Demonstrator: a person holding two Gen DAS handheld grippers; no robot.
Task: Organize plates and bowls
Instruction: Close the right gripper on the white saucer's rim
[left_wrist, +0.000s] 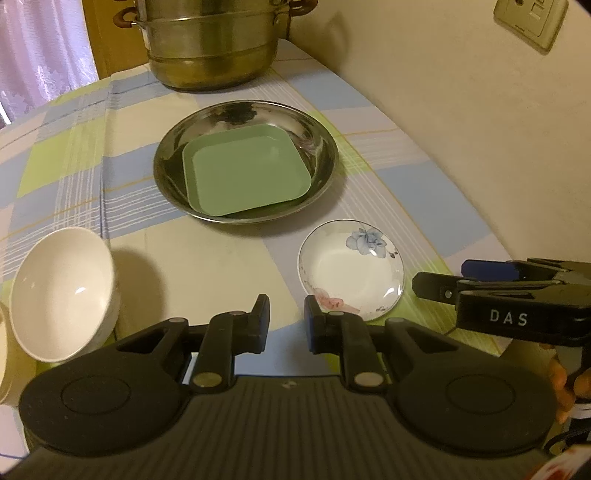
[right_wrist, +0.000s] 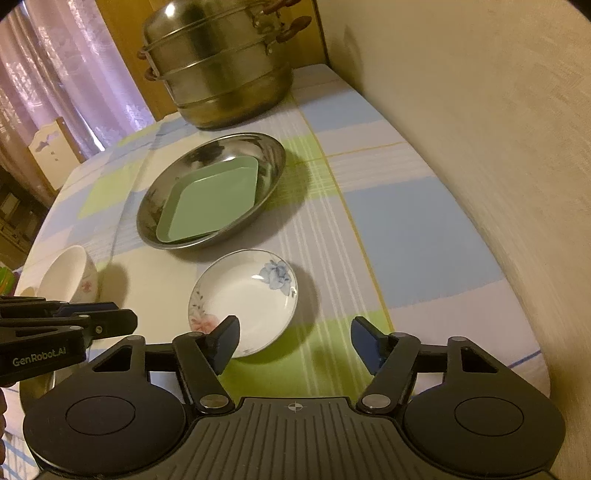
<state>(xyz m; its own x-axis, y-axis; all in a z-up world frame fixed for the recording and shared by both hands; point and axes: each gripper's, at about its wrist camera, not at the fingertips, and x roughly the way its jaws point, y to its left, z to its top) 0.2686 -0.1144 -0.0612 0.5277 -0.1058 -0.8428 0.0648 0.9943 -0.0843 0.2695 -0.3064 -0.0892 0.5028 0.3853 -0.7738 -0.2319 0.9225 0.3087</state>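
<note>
Taking the steel dish (left_wrist: 325, 144) as the landmark, a white bowl (left_wrist: 62, 291) stood farthest to its left and nearer the camera, tipped so its mouth faced the dish, with a small red motif on its outer wall in the right wrist view. The left claw (left_wrist: 286, 319) hovered nearer than the dish, over the checked cloth on the counter (left_wrist: 74, 155), its fingers parted by a narrow gap with nothing between them. The steel dish itself sat mid-counter, and a green square plate (left_wrist: 247, 170) lay inside it, tilted against the dish's near wall. Behind the dish stood a tall stacked steel pot (left_wrist: 210, 44) with brown handles. Just in front of the dish and to its right, apart from it, lay a small white saucer (left_wrist: 351, 269) painted with a blue flower and a pink one. The right claw (right_wrist: 293, 341) hung above the saucer's near edge, its fingers spread wide and gripping nothing; the left finger's blue pad (right_wrist: 227, 343) overlapped the saucer's rim in view. Right of the dish, the beige wall (left_wrist: 480, 129) carried a socket (left_wrist: 530, 22).
</note>
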